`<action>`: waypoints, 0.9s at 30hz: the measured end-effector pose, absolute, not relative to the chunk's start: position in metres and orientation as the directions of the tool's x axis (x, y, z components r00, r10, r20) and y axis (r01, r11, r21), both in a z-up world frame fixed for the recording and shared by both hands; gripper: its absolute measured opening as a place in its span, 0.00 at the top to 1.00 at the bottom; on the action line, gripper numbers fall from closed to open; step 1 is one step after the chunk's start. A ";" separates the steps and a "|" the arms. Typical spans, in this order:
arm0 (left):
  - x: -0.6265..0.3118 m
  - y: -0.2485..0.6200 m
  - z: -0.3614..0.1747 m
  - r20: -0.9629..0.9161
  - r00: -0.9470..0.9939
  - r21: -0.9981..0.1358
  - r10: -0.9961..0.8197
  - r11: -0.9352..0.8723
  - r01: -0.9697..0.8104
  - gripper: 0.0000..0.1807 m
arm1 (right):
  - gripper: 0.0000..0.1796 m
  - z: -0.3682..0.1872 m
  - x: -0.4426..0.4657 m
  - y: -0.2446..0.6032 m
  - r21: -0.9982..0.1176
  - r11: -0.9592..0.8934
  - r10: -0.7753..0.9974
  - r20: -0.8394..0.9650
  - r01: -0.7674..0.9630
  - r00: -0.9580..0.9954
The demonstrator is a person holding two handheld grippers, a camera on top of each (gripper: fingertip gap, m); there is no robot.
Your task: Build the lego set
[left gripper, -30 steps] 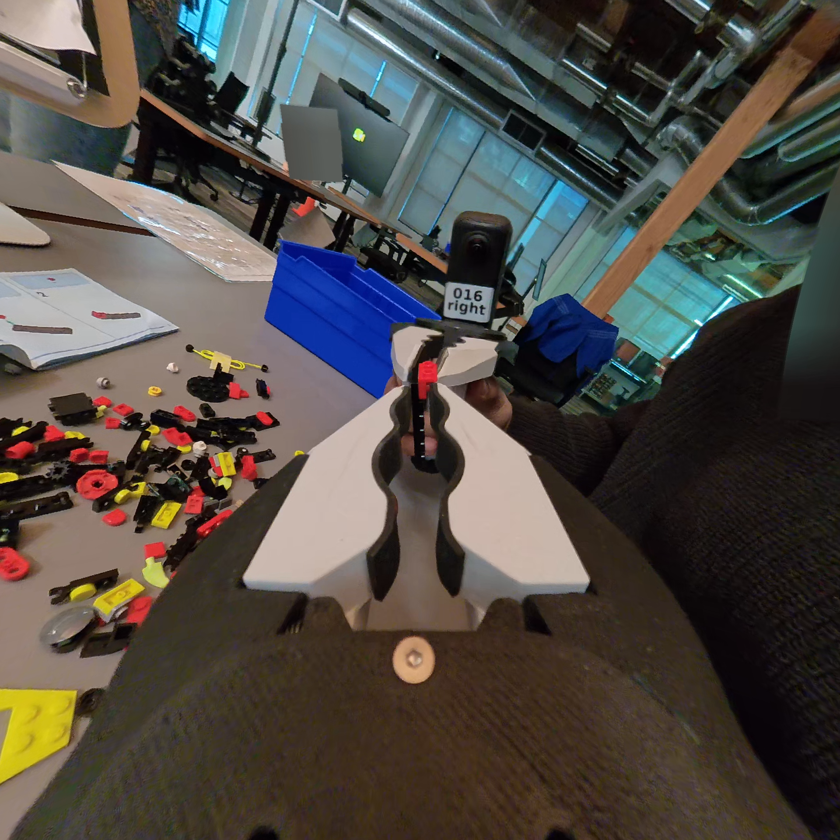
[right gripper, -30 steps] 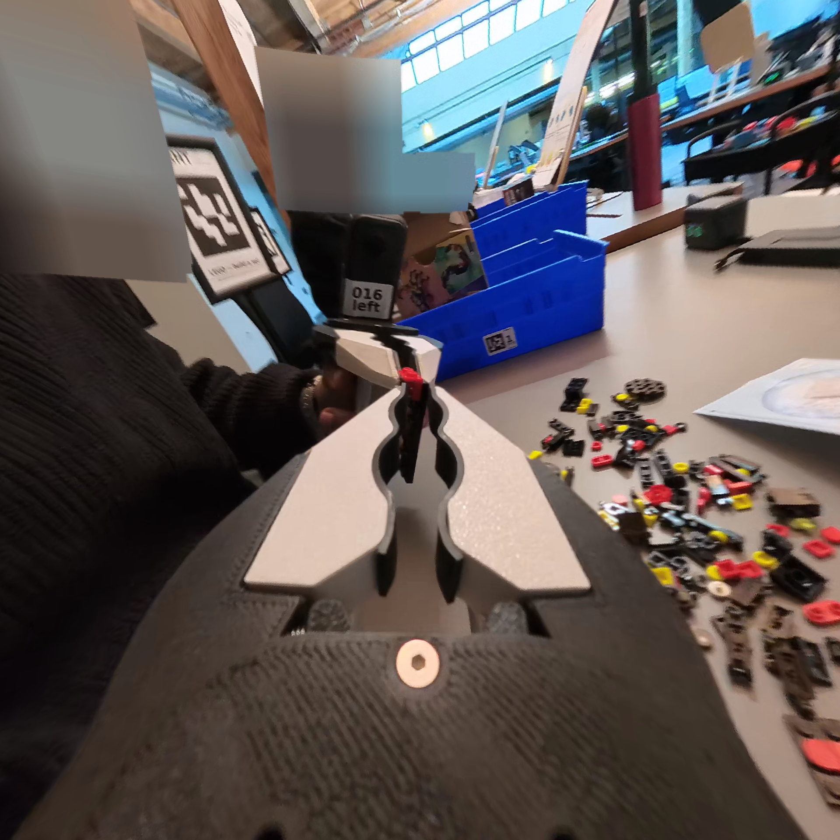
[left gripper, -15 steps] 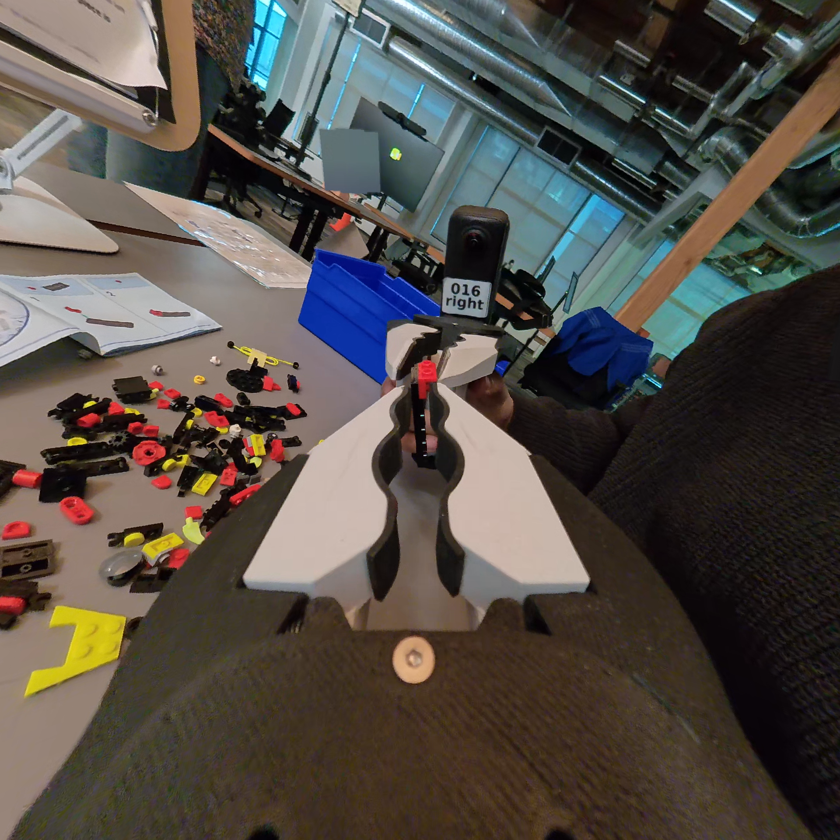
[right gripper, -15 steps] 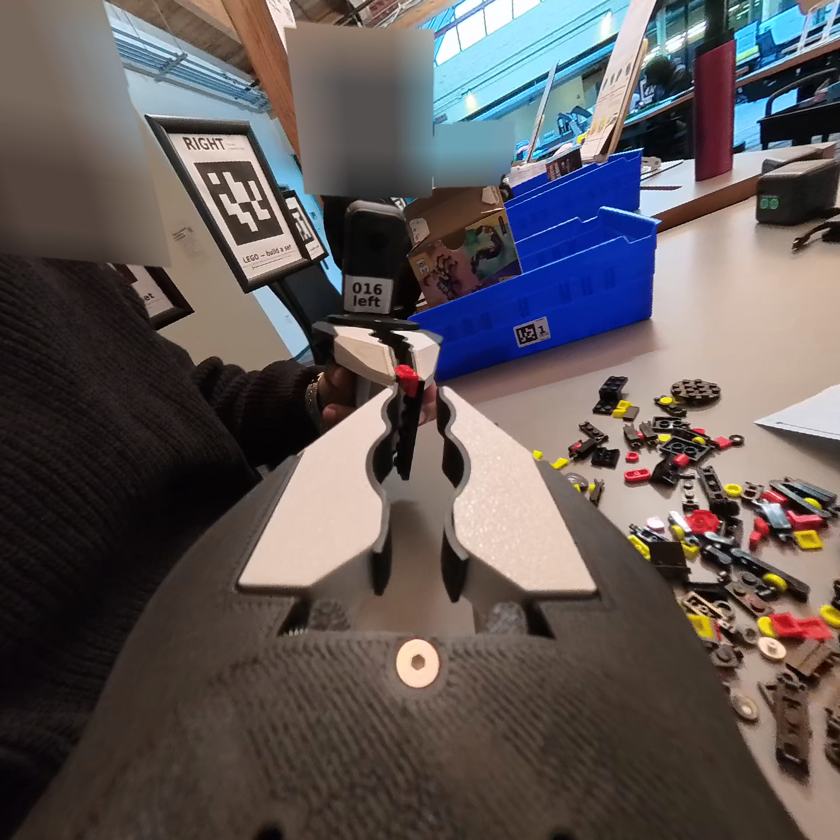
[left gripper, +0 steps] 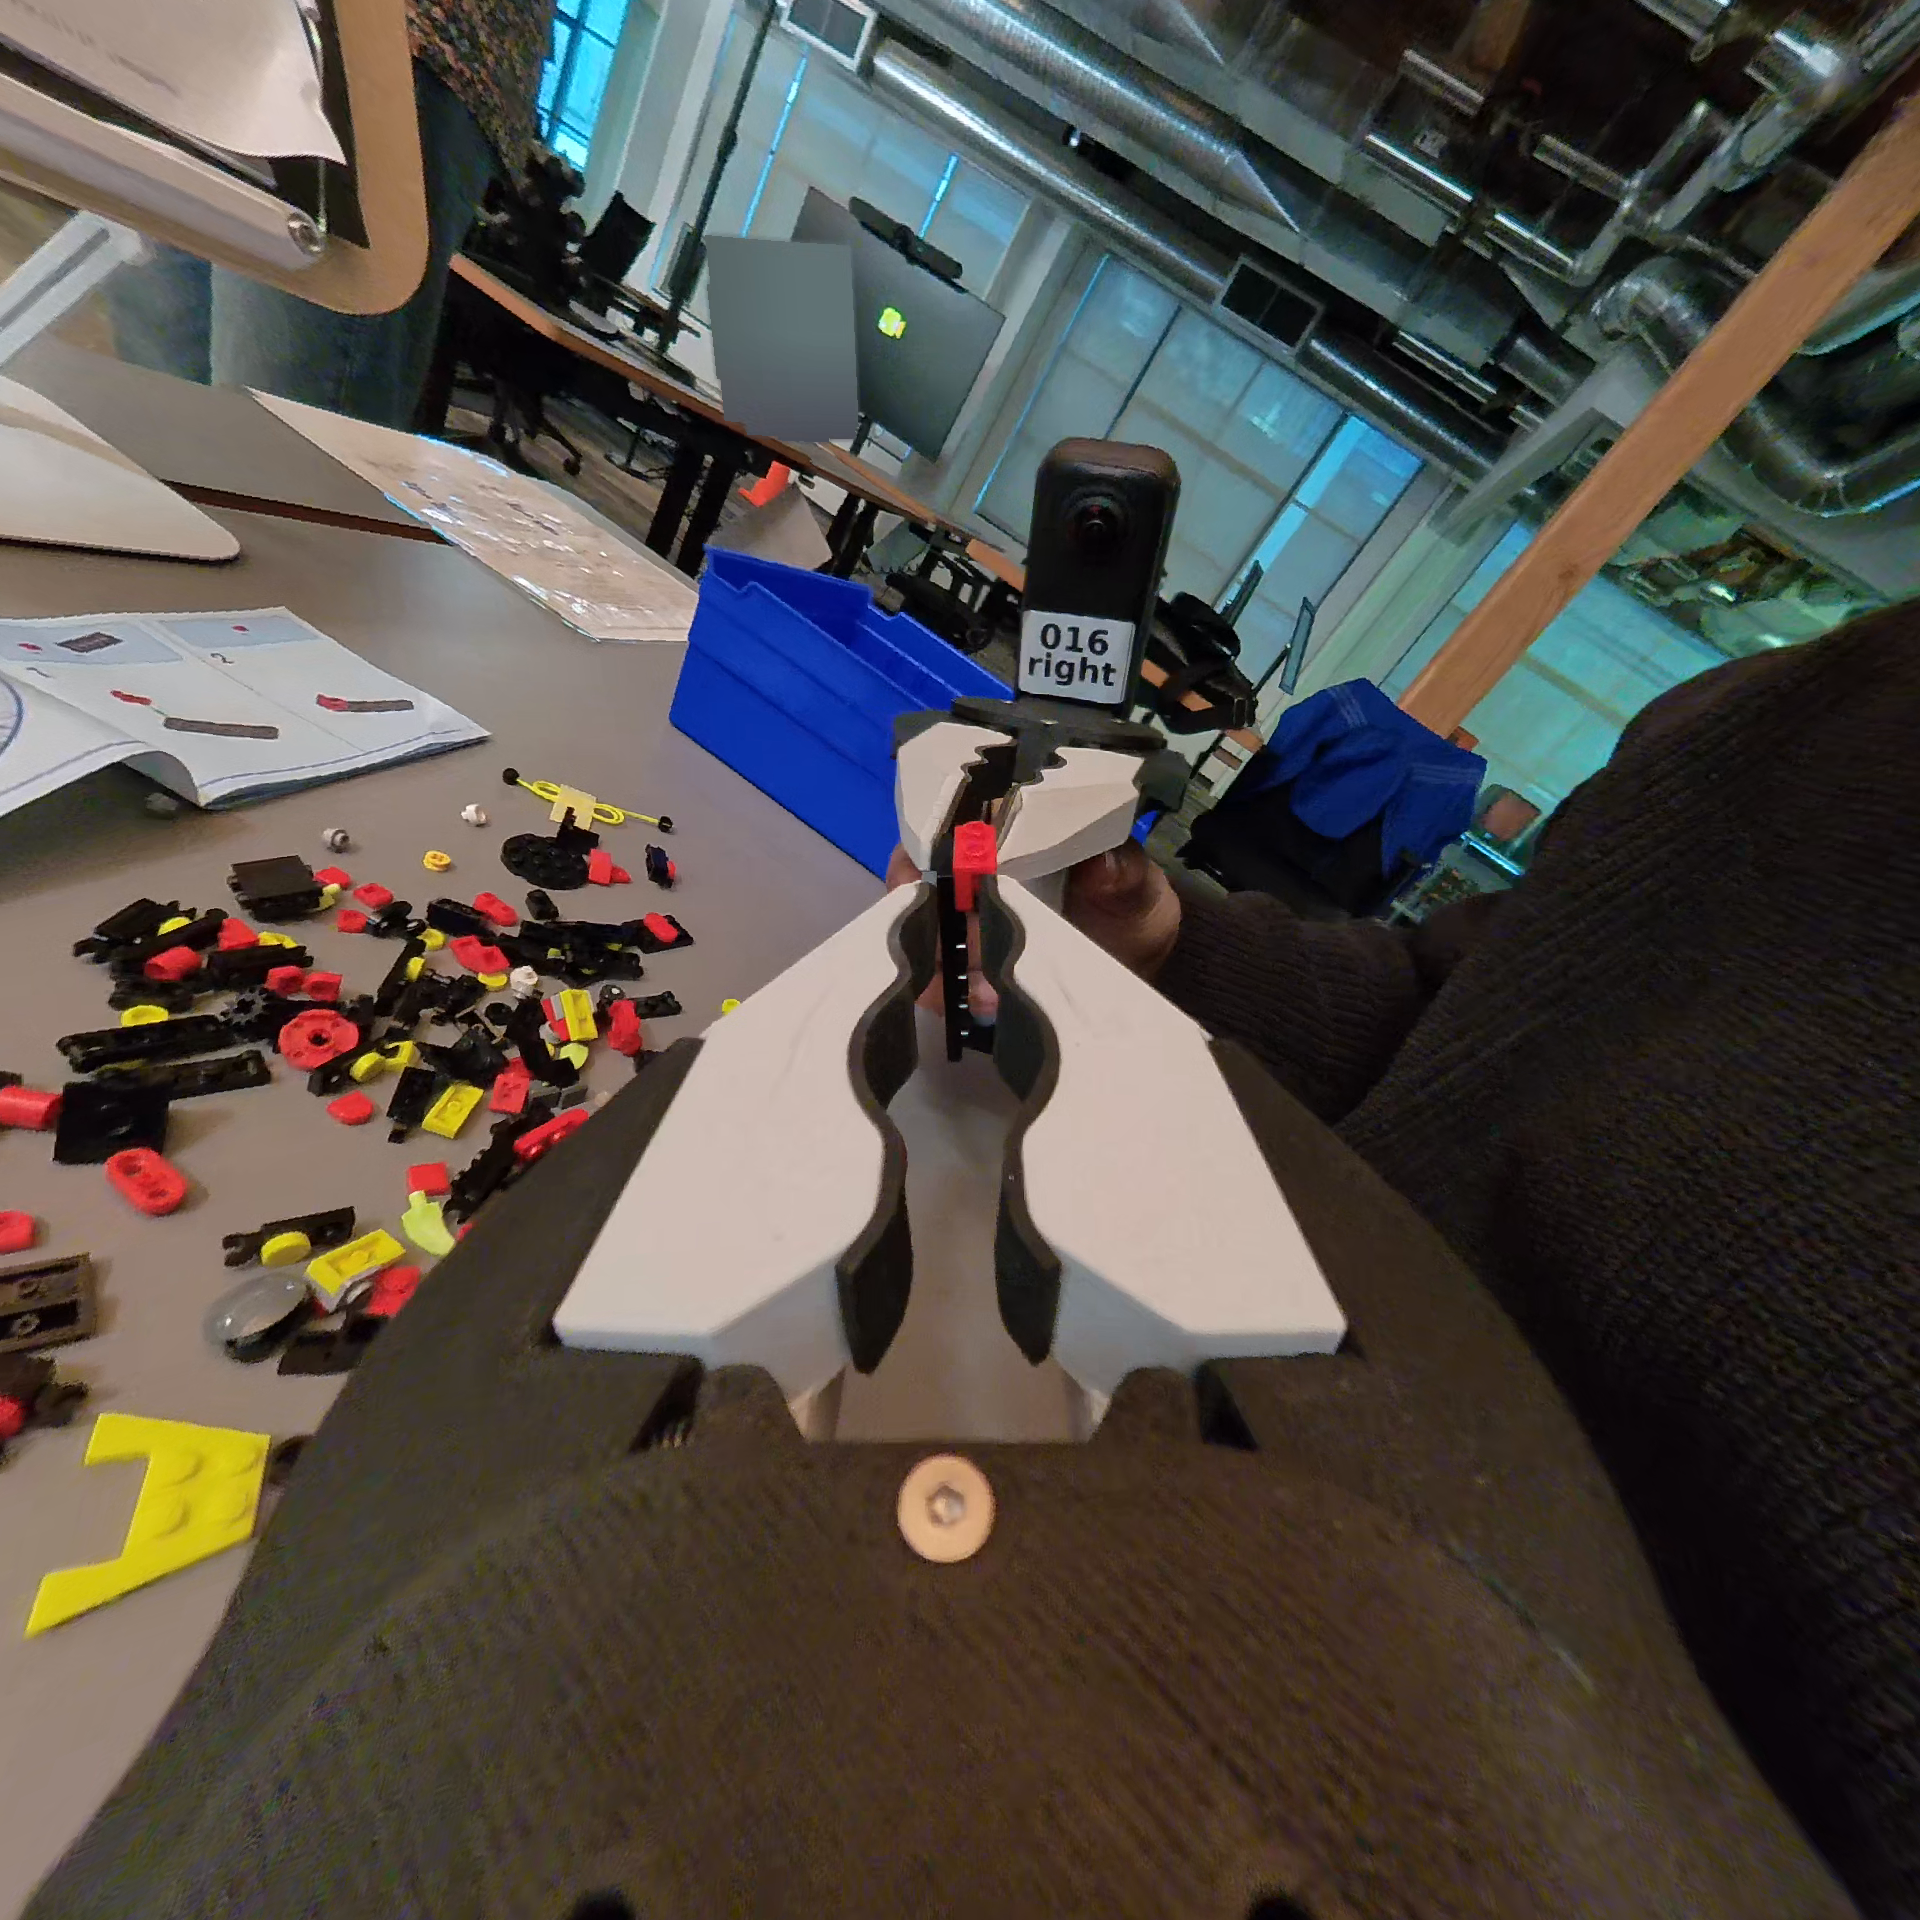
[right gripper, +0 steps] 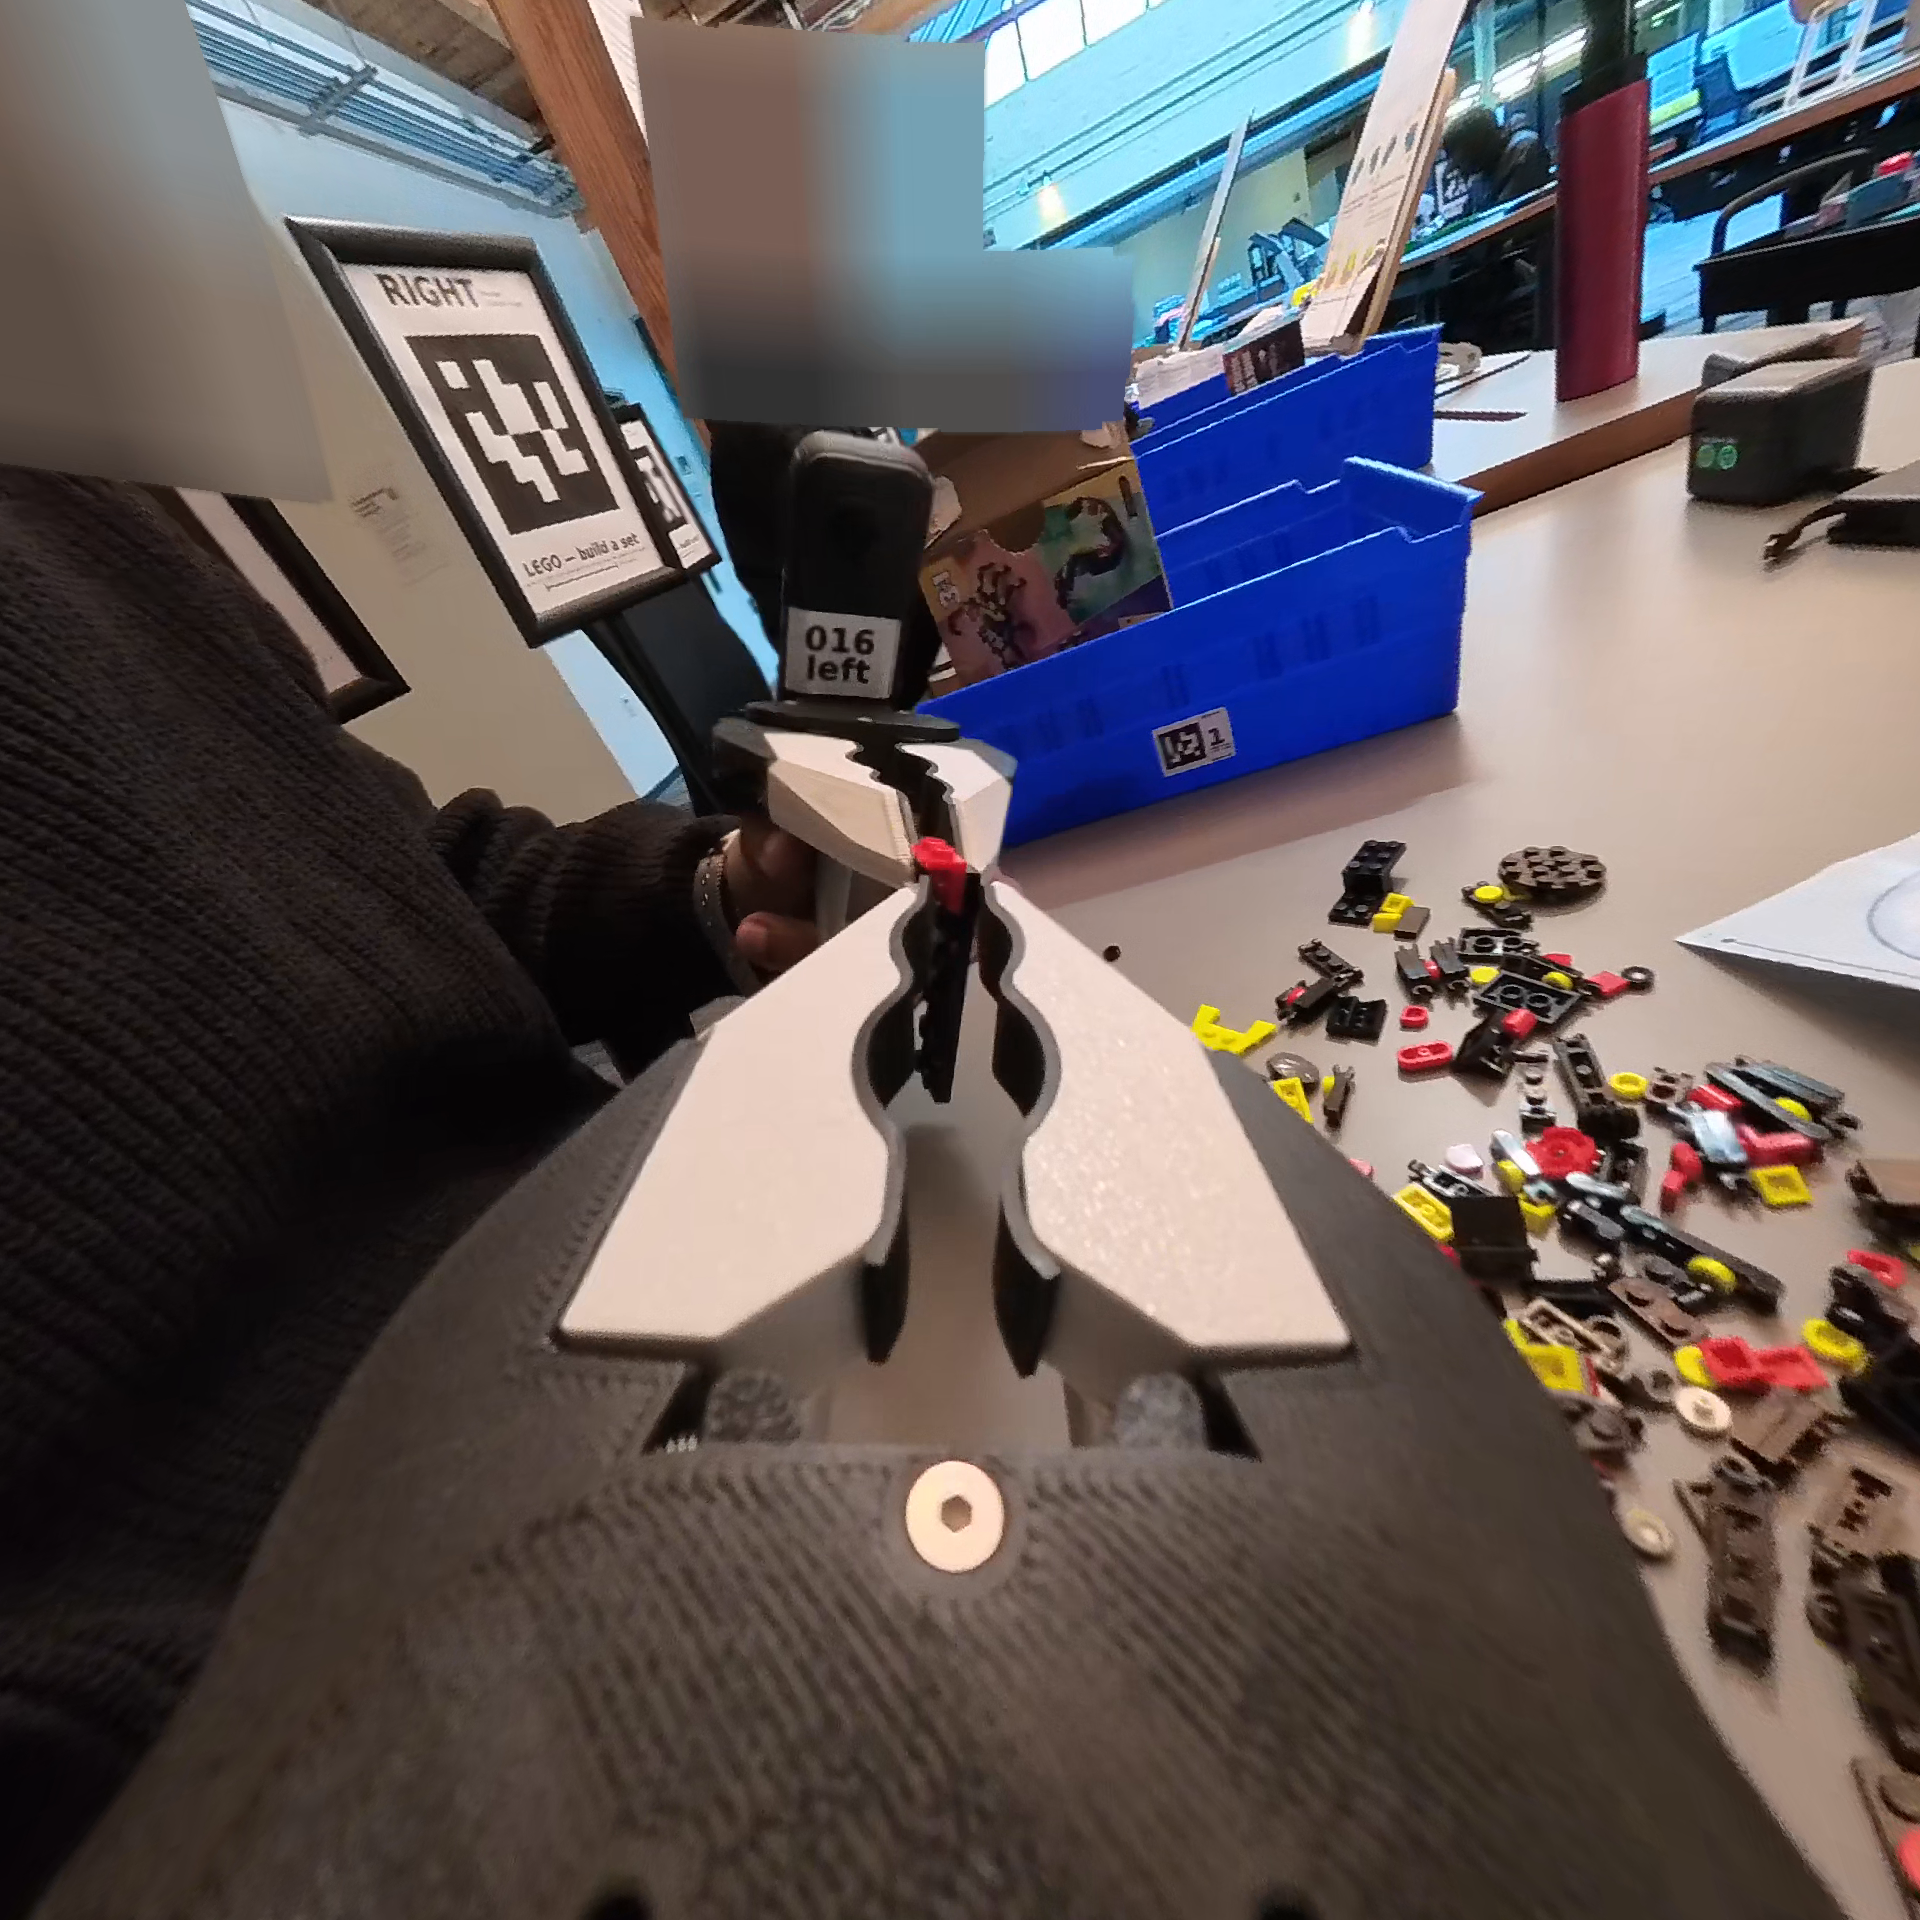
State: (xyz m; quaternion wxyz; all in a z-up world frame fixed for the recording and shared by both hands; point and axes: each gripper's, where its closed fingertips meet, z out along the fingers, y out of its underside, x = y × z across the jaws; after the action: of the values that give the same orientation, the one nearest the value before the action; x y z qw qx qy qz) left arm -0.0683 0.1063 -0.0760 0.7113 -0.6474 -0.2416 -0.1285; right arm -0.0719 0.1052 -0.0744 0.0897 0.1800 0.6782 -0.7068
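Observation:
A long black lego strip (left gripper: 954, 977) hangs upright with a small red brick (left gripper: 974, 847) on its top end. My left gripper (left gripper: 951, 888) and right gripper (left gripper: 971, 821) meet tip to tip on it, above the table and close to the person's body. Both sets of jaws are closed on this piece. In the right wrist view the strip (right gripper: 940, 997) shows between the right gripper (right gripper: 945, 894) fingers, with the red brick (right gripper: 938, 860) just under the left gripper (right gripper: 935, 831). I cannot tell which tips pinch the red brick itself.
Loose black, red and yellow lego pieces (left gripper: 416, 1018) lie spread on the grey table (left gripper: 582, 665), also in the right wrist view (right gripper: 1610, 1174). A yellow wedge plate (left gripper: 177, 1496) lies near the front edge. A blue bin (left gripper: 810, 707) and an open instruction booklet (left gripper: 229, 707) sit behind. My left and right fingertips are right by each other.
Both grippers stay tip to tip on the strip. They have shifted and tilted together, so the table and pieces slide in both views. The hold looks the same.

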 end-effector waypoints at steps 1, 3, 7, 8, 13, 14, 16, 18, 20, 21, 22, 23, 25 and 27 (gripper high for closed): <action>-0.068 0.109 -0.076 0.511 0.851 -0.858 0.120 0.126 0.497 0.98 | 0.97 -0.074 -0.072 0.108 -0.928 -0.066 0.129 -0.373 0.367 -0.919; -0.067 0.114 -0.075 0.511 0.855 -0.858 0.092 0.115 0.501 0.98 | 0.97 -0.074 -0.070 0.114 -0.929 -0.069 0.150 -0.370 0.364 -0.917; -0.066 0.128 -0.080 0.518 0.853 -0.855 0.069 0.069 0.514 0.97 | 0.97 -0.080 -0.071 0.128 -0.928 -0.062 0.224 -0.371 0.367 -0.901; -0.067 0.131 -0.082 0.514 0.855 -0.858 0.074 0.057 0.511 0.94 | 0.96 -0.080 -0.071 0.132 -0.927 -0.068 0.243 -0.375 0.370 -0.895; -0.064 0.148 -0.087 0.507 0.862 -0.862 0.027 -0.008 0.507 0.93 | 0.96 -0.083 -0.070 0.148 -0.916 -0.106 0.304 -0.401 0.388 -0.864; -0.063 0.152 -0.088 0.513 0.858 -0.858 0.017 -0.016 0.513 0.95 | 0.96 -0.082 -0.069 0.149 -0.913 -0.120 0.309 -0.407 0.389 -0.860; -0.062 0.157 -0.088 0.518 0.855 -0.855 -0.005 -0.024 0.518 0.99 | 0.96 -0.081 -0.069 0.153 -0.911 -0.141 0.329 -0.411 0.387 -0.850; -0.060 0.161 -0.087 0.521 0.853 -0.854 -0.031 -0.028 0.520 0.99 | 0.96 -0.079 -0.067 0.157 -0.908 -0.159 0.333 -0.420 0.389 -0.844; -0.059 0.163 -0.086 0.521 0.852 -0.853 -0.042 -0.034 0.520 0.99 | 0.96 -0.079 -0.067 0.160 -0.905 -0.174 0.345 -0.424 0.387 -0.837; -0.059 0.164 -0.087 0.522 0.852 -0.853 -0.041 -0.035 0.521 0.99 | 0.96 -0.080 -0.068 0.161 -0.906 -0.180 0.356 -0.422 0.382 -0.834; -0.060 0.165 -0.087 0.524 0.851 -0.852 -0.039 -0.035 0.523 0.99 | 0.96 -0.080 -0.069 0.162 -0.909 -0.184 0.370 -0.417 0.375 -0.830; -0.061 0.165 -0.087 0.526 0.850 -0.851 -0.036 -0.032 0.525 0.99 | 0.93 -0.080 -0.071 0.163 -0.912 -0.188 0.391 -0.411 0.365 -0.824; -0.064 0.163 -0.084 0.540 0.841 -0.842 -0.033 -0.009 0.540 0.99 | 0.82 -0.080 -0.075 0.165 -0.919 -0.190 0.427 -0.395 0.346 -0.814; -0.073 0.160 -0.082 0.573 0.819 -0.819 -0.006 0.032 0.573 0.99 | 0.75 -0.083 -0.080 0.167 -0.935 -0.160 0.483 -0.353 0.316 -0.801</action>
State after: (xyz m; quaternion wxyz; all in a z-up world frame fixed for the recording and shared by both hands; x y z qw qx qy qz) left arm -0.0728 0.1597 -0.0819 0.6858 -0.6628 -0.2140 -0.2110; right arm -0.0800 0.1671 -0.0826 -0.0602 0.3095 0.6455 -0.6957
